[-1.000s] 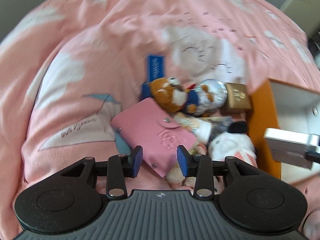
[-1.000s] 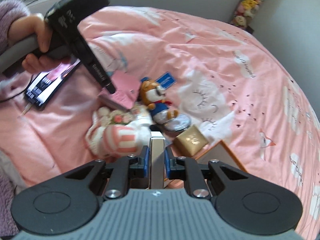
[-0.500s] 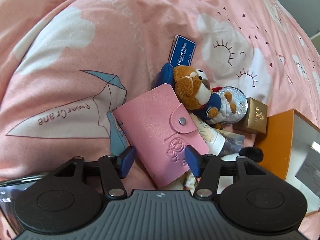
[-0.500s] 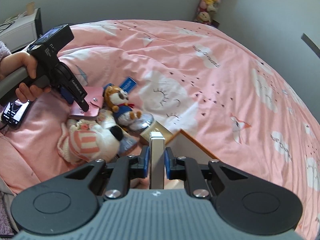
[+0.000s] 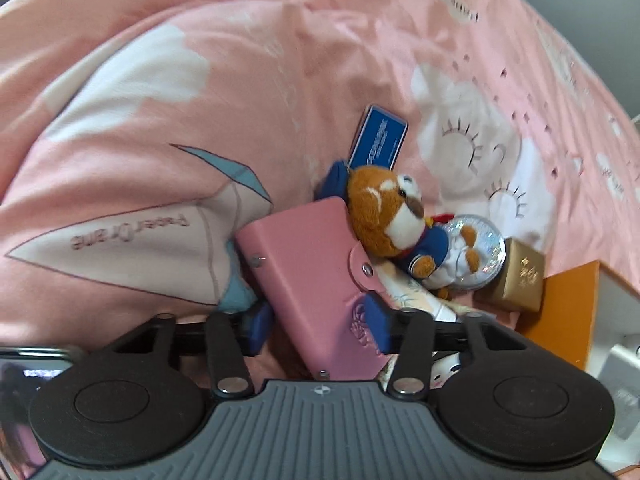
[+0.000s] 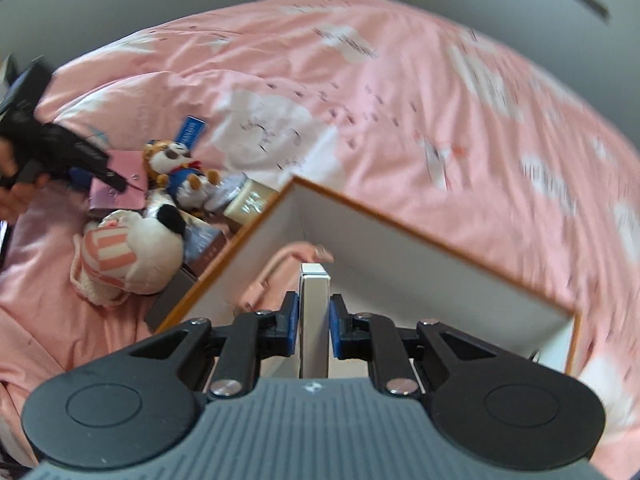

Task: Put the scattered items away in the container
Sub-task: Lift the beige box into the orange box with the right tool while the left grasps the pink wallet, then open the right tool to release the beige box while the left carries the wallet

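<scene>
The left gripper [image 5: 318, 322] is pointed down at the pink wallet [image 5: 316, 276], which is set between its blue pads; the jaws have just been closing, and both pads are seen at the wallet's edges, the right one lying over its embossed corner, though a firm press cannot be confirmed. Just beyond the wallet, ahead and to the right of this gripper, a small bear plush [image 5: 394, 220] is propped against it; a blue card [image 5: 380, 138] lies farther ahead, and a glittery round disc [image 5: 486, 248] and a gold box [image 5: 520, 276] are found to the right, beside the orange-edged container [image 5: 568, 312]. The right gripper [image 6: 314, 330] is held narrow, clamped on a slim white box [image 6: 314, 312] standing upright between its pads; it is held over the open container [image 6: 400, 248], where a pink cable [image 6: 276, 270] lies just ahead; a striped plush [image 6: 120, 256] lies outside to its left on the pink duvet [image 6: 400, 100].
</scene>
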The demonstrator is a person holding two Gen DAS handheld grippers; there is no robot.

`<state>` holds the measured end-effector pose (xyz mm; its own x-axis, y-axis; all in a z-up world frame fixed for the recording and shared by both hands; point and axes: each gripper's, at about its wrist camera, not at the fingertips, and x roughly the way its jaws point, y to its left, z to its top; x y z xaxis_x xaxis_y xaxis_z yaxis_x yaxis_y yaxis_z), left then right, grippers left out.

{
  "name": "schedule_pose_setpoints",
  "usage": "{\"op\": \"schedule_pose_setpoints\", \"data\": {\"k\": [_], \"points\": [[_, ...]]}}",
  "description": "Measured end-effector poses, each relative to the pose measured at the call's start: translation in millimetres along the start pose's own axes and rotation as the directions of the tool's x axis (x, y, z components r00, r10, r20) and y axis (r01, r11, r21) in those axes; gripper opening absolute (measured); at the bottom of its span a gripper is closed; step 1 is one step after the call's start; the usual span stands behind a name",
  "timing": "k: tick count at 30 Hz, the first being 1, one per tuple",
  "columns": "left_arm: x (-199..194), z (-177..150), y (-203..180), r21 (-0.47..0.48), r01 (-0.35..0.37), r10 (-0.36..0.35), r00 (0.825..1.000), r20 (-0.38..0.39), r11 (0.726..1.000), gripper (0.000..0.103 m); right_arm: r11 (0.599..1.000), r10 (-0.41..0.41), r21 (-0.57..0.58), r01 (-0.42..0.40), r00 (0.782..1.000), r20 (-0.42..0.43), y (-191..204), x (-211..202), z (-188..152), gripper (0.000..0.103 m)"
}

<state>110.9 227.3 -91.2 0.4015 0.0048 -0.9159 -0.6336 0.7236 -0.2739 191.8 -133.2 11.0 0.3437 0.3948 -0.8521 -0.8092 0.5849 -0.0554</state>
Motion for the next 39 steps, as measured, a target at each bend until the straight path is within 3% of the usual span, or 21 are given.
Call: {"op": "schedule_pose_setpoints", "data": {"k": [4, 8, 12, 15, 19, 25, 30, 36, 39], "points": [[-9, -2, 3, -0.003, 0.036, -0.036, 0.998, 0.056, 0.999, 0.037, 0.983, 0.082, 0.169, -0.067, 0.993, -0.08, -28, 19, -14, 0.018], [-13, -4, 0, 0.009, 0.044, -0.045, 0.994, 0.098, 0.999, 0.032, 0.94, 0.174, 0.32, -0.119, 0.973, -0.149, -50, 41, -30, 0.018], [-24, -7, -3, 0.041, 0.053, -0.059, 0.988, 0.144, 0.998, 0.022, 0.893, 0.253, 0.419, -0.167, 0.954, -0.159, -62, 57, -42, 0.018], [-28, -8, -3, 0.061, 0.068, -0.076, 0.986, 0.146, 0.996, 0.02, 0.867, 0.298, 0.455, -0.202, 0.943, -0.149, -65, 63, -45, 0.018], [-37, -11, -1, 0.068, 0.107, -0.116, 0.98, 0.161, 0.992, 0.019, 0.862, 0.309, 0.462, -0.209, 0.939, -0.151, -69, 67, -47, 0.018], [-63, -15, -9, 0.087, 0.219, -0.232, 0.953, 0.193, 0.972, 0.019, 0.861, 0.289, 0.481, -0.164, 0.937, -0.198, -81, 79, -52, 0.021], [-86, -20, -38, 0.167, 0.327, -0.356, 0.915, 0.191, 0.93, 0.019, 0.893, 0.23, 0.441, -0.091, 0.934, -0.273, -80, 91, -56, 0.025], [-91, -28, -87, 0.271, 0.458, -0.501, 0.857, 0.118, 0.847, 0.019, 0.918, 0.199, 0.392, -0.061, 0.926, -0.321, -70, 105, -59, 0.034], [-83, -34, -119, 0.329, 0.474, -0.523, 0.849, 0.073, 0.817, 0.019, 0.933, 0.187, 0.357, -0.057, 0.922, -0.34, -64, 109, -59, 0.037]]}}
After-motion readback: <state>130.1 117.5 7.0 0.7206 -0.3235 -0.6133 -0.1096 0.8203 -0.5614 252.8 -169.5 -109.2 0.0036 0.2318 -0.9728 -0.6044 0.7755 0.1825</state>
